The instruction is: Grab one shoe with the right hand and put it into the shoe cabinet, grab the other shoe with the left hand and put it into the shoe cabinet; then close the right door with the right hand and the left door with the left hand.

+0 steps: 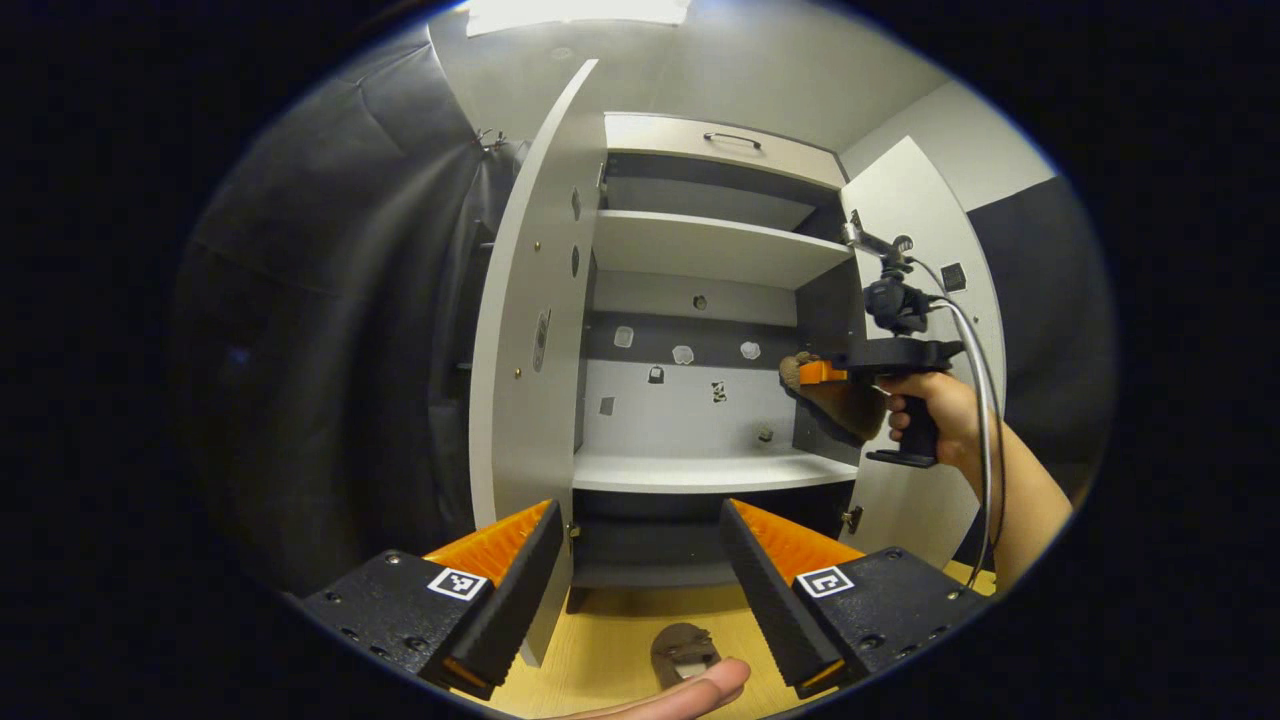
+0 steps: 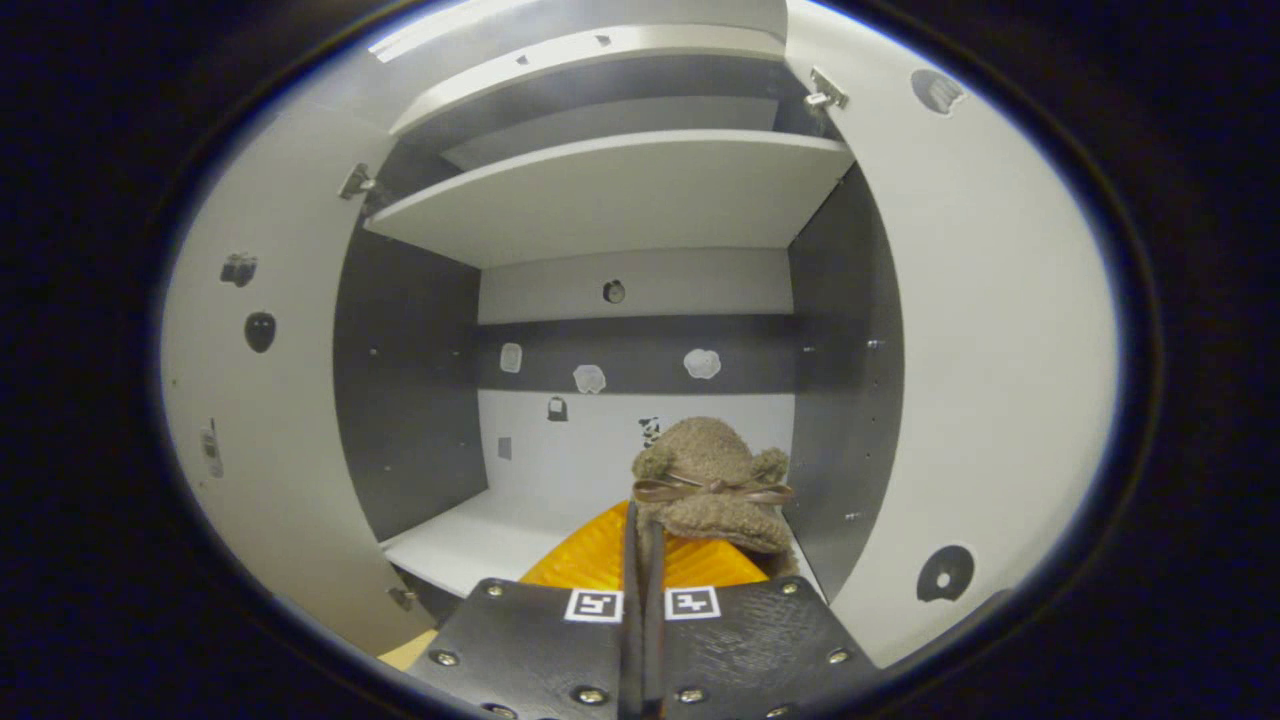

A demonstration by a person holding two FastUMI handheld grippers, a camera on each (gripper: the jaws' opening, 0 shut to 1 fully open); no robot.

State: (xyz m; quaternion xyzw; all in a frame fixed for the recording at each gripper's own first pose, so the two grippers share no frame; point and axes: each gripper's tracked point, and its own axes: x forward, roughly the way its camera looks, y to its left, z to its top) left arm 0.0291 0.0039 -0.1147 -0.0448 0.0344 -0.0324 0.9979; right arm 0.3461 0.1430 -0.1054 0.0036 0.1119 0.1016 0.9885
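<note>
A brown fuzzy shoe with a small bow is pinched in my right gripper, whose fingers are shut on its heel. It hangs above the right end of the white middle shelf of the open shoe cabinet. In the left gripper view, that right gripper and shoe sit at the cabinet's right side, held by a hand. My left gripper is open, with nothing between its fingers. The other brown shoe lies on the wooden floor below it.
Both cabinet doors stand open: the left door and the right door. An upper shelf and a drawer with a handle sit above. A fingertip shows at the bottom edge. Black cloth hangs on the left.
</note>
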